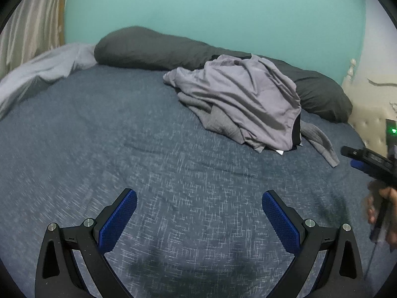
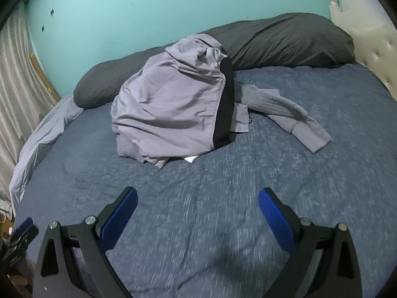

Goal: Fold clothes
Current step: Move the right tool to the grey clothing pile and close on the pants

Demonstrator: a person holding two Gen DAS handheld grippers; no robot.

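The left hand-held gripper [image 1: 199, 201] hovers above the blue-grey bedspread [image 1: 124, 149], jaws spread wide, nothing between the blue pads [image 1: 119, 219]. The right hand-held gripper [image 2: 198, 200] is likewise spread wide and empty above the same bedspread. A heap of clothes [image 2: 171, 101] lies on the bed ahead of both grippers, resting partly against a long dark grey pillow [image 2: 285, 42]. The top garment is lilac-grey with a black band [image 2: 224, 104]; a grey sleeve [image 2: 292, 114] extends from the heap to the right.

Both wrist views face the clothes pile [image 1: 238, 101] low over the bed [image 2: 223, 198].
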